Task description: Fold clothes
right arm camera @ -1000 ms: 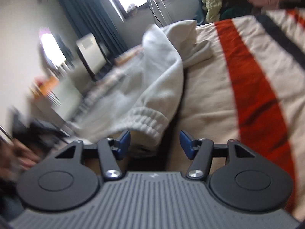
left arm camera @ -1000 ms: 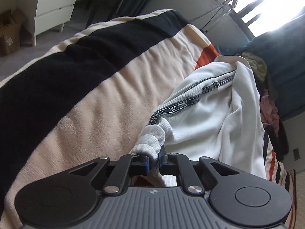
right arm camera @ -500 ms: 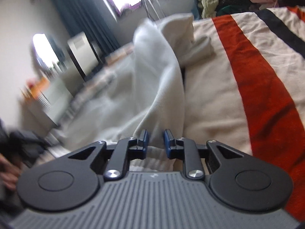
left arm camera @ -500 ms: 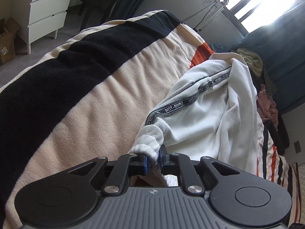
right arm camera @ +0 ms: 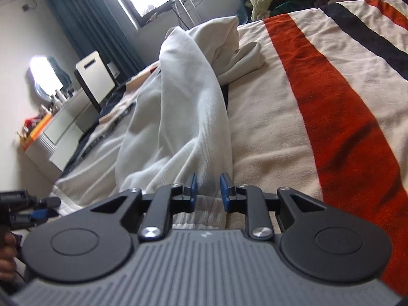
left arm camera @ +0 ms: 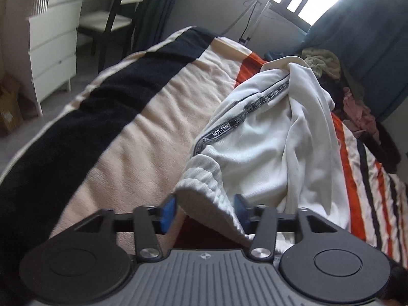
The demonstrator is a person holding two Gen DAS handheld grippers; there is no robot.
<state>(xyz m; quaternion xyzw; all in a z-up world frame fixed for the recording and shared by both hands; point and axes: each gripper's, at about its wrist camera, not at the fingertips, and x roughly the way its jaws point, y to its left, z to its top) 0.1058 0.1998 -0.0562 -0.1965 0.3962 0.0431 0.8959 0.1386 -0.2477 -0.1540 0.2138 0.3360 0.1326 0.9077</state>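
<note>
A white garment (left arm camera: 265, 137) with a black lettered tape lies bunched on the striped blanket (left arm camera: 127, 153) of a bed. Its ribbed cuff (left arm camera: 204, 181) rests loose between the jaws of my left gripper (left arm camera: 205, 211), which are opening; the blue pads do not press on it. In the right wrist view the same white garment (right arm camera: 183, 97) rises in a long fold. My right gripper (right arm camera: 207, 191) is shut on the lower end of that fold, beside another ribbed cuff, and its jaws are opening slightly, with the cloth still filling the gap.
White drawers (left arm camera: 51, 46) and a dark chair (left arm camera: 107, 20) stand beyond the bed's far-left edge, with a cardboard box (left arm camera: 7, 107) on the floor. A pile of other clothes (left arm camera: 323, 61) lies at the bed's far end by the curtain. A hand (right arm camera: 7, 242) shows at the left.
My left gripper has let go of the ribbed cuff, opened wide and lifted a little. My right gripper, open a second ago, has closed on the white fold.
</note>
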